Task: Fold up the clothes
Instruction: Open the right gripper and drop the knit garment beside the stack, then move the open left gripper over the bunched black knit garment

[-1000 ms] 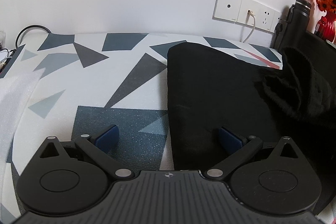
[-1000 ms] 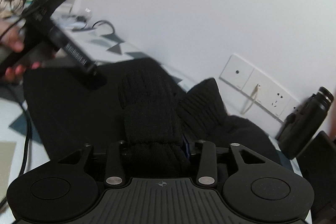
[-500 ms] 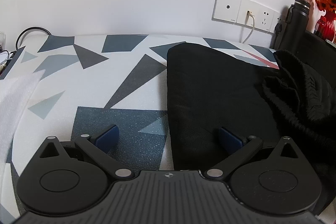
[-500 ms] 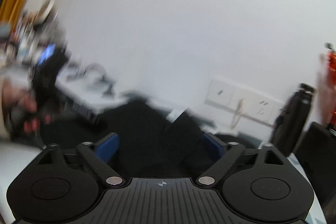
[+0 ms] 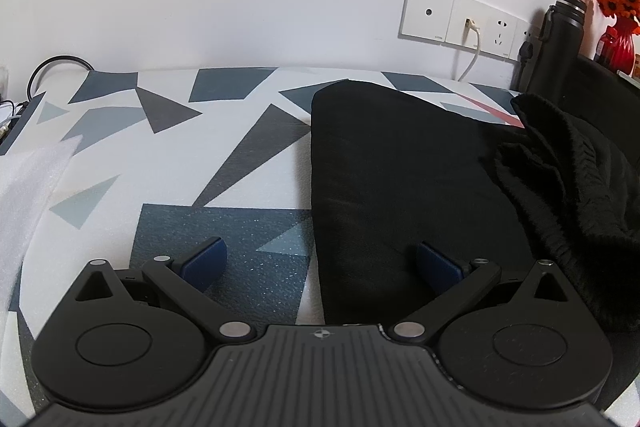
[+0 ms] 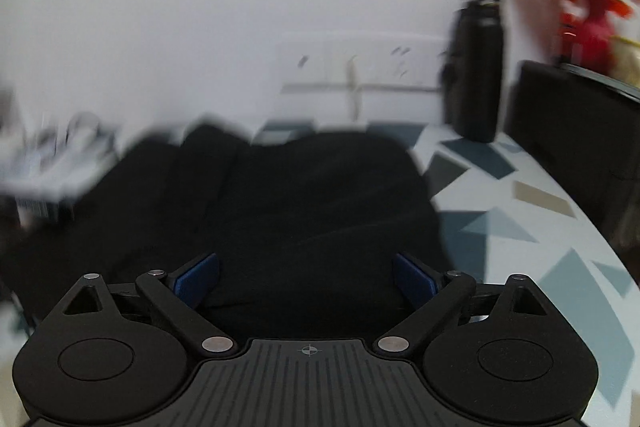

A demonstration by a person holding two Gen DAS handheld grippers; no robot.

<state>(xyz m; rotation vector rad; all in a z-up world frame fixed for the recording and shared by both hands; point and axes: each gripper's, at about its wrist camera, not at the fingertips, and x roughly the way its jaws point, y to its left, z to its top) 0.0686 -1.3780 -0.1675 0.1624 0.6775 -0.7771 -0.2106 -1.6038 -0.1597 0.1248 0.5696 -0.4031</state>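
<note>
Both tongs spread wide, pinching nothing: left tongs [image 5: 320, 259] low over the near edge of the tabletop [image 5: 168, 163] with its grey and blue triangle pattern, straddling the left border of the flat black knitted garment [image 5: 400, 179]; right tongs [image 6: 306, 277] over the same dark cloth [image 6: 320, 203], view blurred. Lay spread across the right half of the tabletop, with a bunched ribbed part [image 5: 572, 179] heaped on its right side, near the black flask [image 5: 560, 43] at the far edge. Judged mid-fold, between grips. Next called for: flattening that heap, pinching a border, carrying it across.
</note>
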